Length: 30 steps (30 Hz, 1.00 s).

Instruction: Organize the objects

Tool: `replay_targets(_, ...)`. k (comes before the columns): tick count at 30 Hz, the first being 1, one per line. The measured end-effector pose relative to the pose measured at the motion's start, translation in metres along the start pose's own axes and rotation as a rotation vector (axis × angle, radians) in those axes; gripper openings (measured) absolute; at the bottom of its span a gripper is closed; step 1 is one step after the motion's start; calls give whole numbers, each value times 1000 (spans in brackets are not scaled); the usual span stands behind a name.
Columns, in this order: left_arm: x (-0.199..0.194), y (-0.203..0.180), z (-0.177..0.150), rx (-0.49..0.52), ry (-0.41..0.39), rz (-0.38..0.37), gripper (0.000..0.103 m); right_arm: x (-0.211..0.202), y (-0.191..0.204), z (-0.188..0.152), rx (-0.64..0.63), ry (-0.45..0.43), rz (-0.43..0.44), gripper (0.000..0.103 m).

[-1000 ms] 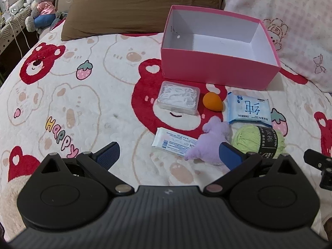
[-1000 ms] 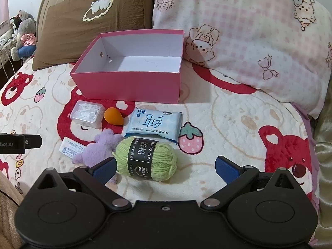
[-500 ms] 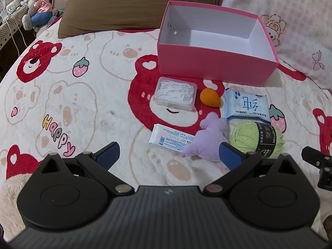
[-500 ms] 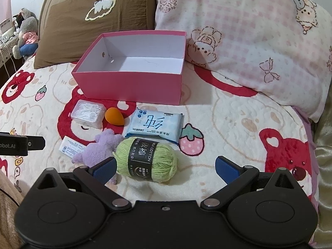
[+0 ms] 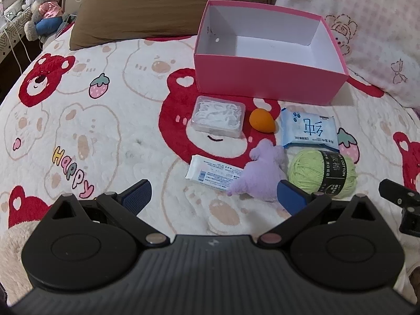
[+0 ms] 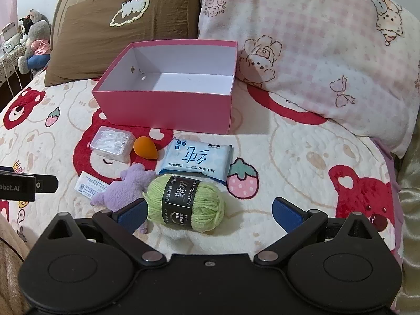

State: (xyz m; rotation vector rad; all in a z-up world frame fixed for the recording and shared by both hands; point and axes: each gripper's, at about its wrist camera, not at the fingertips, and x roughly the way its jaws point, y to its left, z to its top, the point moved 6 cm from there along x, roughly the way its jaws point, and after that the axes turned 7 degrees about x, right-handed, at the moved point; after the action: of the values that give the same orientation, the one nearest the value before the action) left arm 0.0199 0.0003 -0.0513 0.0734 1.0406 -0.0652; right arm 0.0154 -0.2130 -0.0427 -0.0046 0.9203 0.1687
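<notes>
An empty pink box stands on the bear-print bedspread. In front of it lie a clear case of floss picks, an orange sponge egg, a blue wipes pack, a small white packet, a purple plush toy and a green yarn ball. My left gripper is open, just short of the packet and the plush. My right gripper is open, with the yarn between its fingers' line, untouched.
A brown pillow and a pink checked pillow lean behind the box. Stuffed toys sit on a shelf at far left. The bedspread left of the objects is bare. The bed's right edge drops off.
Both grippers have drifted slightly forward and up, so the objects and box sit a little lower and closer. Nothing has been touched or moved.
</notes>
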Motion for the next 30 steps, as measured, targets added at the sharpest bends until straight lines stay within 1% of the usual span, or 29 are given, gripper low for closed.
replay_targets(3, -3, -2, 1, 6, -2, -8, 103, -4, 1, 1, -19, -19, 0, 102)
replay_targets(9, -8, -2, 5, 15, -8, 0, 103, -12, 2, 4, -61, -61, 8, 102)
replay_targets(13, -9, -4, 6, 14, -3, -9, 103, -15, 1, 5, -50, -54, 48, 102)
replay_targets(17, -8, -7, 5, 10, 12, -31, 103, -17, 2, 5, -68, -52, 64, 102)
replay_targets(22, -10, -13, 5, 27, 14, -21, 103, -22, 1, 6, -94, -71, 73, 102)
replay_targets(25, -12, -16, 7, 38, 12, -17, 103, -26, 0, 9, -123, -98, 75, 102)
replay_targets(30, -16, -21, 12, 51, 9, -23, 103, -39, 1, 14, -185, -173, 91, 102)
